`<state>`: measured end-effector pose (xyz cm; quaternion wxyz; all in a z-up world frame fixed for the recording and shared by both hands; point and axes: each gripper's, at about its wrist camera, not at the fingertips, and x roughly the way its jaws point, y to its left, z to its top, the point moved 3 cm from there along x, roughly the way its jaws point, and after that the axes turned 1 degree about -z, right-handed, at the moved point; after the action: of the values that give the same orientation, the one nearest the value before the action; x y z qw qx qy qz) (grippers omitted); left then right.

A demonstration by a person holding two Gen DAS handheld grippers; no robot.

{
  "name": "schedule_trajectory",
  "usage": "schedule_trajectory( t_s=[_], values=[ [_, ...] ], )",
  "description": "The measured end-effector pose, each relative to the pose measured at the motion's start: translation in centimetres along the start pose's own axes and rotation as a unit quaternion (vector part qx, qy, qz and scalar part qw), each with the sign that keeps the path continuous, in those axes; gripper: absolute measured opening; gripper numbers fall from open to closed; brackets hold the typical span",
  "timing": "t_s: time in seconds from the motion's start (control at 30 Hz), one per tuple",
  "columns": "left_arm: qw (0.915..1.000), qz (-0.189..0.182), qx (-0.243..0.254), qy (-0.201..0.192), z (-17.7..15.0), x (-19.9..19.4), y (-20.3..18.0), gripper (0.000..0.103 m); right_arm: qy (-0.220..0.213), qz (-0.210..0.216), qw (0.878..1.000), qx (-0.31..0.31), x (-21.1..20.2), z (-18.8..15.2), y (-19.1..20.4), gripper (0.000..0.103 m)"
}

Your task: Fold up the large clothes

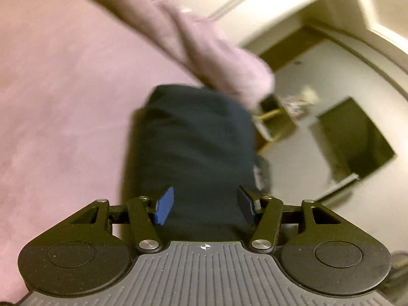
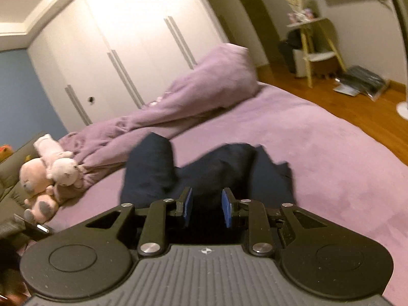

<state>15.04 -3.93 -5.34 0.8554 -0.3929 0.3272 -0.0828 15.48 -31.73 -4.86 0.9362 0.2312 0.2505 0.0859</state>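
Dark navy garment (image 1: 193, 148) lying on lilac bedspread (image 1: 58, 97), straight ahead of left gripper (image 1: 204, 205) and running under it; jaws released, blue pads wide apart, clear of cloth. Right gripper (image 2: 207, 207): garment bunched just ahead, jaws narrowly parted; grasp cannot be told. Crumpled lilac duvet (image 2: 193, 94) beyond.

The left gripper (image 1: 205, 205) tilts downward, its 2 blue pads (image 1: 164, 206) standing well apart with nothing pressed between them. The right gripper (image 2: 207, 210) also angles down; its 2 pads (image 2: 188, 207) sit closer together (a narrow gap remains) and neither visibly clamps anything
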Motion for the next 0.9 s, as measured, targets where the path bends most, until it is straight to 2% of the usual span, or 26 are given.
schedule_trajectory(
  t_s=[0.1, 0.17, 0.23, 0.3, 0.37, 0.43, 0.47, 0.53, 0.57, 0.63, 0.67, 0.8, 0.9],
  values=[
    [0.9993, 0.033, 0.011, 0.016, -0.5, 1.8, 0.6, 0.059, 0.002, 0.019, 0.999, -0.032, 1.1, 0.2, 2.0, 0.025],
    [0.9986, 0.03, -0.002, 0.044, -1.1, 3.4, 0.8, 0.059, 0.025, 0.019, 0.998, -0.054, 2.4, -0.5, 2.6, 0.026],
    [0.9976, 0.024, -0.011, 0.063, -1.6, 3.4, 2.1, 0.059, 0.06, -0.011, 0.996, -0.07, 3.9, -1.8, 2.0, 0.026],
    [0.9971, 0.023, 0.02, 0.069, -2.1, 4.1, 1.4, 0.06, 0.116, -0.065, 0.988, -0.079, 5.9, -4.0, 0.1, 0.027],
    [0.996, 0.015, 0.032, 0.082, -2.0, 4.7, 1.1, 0.061, 0.142, -0.074, 0.986, -0.047, 6.7, -5.7, -2.5, 0.03],
    [0.9953, 0.016, 0.051, 0.08, -1.9, 4.8, 0.4, 0.073, 0.141, -0.055, 0.988, -0.006, 6.0, -5.2, -3.8, 0.034],
    [0.9948, 0.019, 0.061, 0.08, -1.9, 4.7, 0.2, 0.073, 0.136, -0.043, 0.99, 0.011, 5.6, -4.5, -4.0, 0.036],
    [0.9938, 0.023, 0.076, 0.078, -2.3, 4.8, -0.2, 0.073, 0.12, -0.024, 0.992, 0.031, 4.9, -3.0, -4.2, 0.051],
    [0.9937, 0.024, 0.078, 0.077, -2.4, 4.7, -0.2, 0.073, 0.112, -0.017, 0.993, 0.036, 4.6, -2.2, -4.1, 0.055],
    [0.9941, 0.022, 0.074, 0.076, -2.7, 4.5, -0.3, 0.073, 0.098, 0.002, 0.994, 0.047, 4.5, -0.8, -4.2, 0.074],
    [0.9943, 0.02, 0.071, 0.077, -2.7, 4.2, -0.1, 0.072, 0.09, 0.006, 0.994, 0.053, 4.6, -0.2, -4.3, 0.077],
    [0.9958, -0.003, 0.049, 0.076, -2.2, 2.4, 0.1, 0.068, 0.088, 0.015, 0.992, 0.095, 5.6, 1.1, -5.5, 0.085],
    [0.998, 0.003, 0.047, 0.041, -0.8, 1.4, 0.2, 0.069, 0.121, 0.044, 0.983, 0.128, 7.3, 1.0, -6.2, 0.089]
  ],
)
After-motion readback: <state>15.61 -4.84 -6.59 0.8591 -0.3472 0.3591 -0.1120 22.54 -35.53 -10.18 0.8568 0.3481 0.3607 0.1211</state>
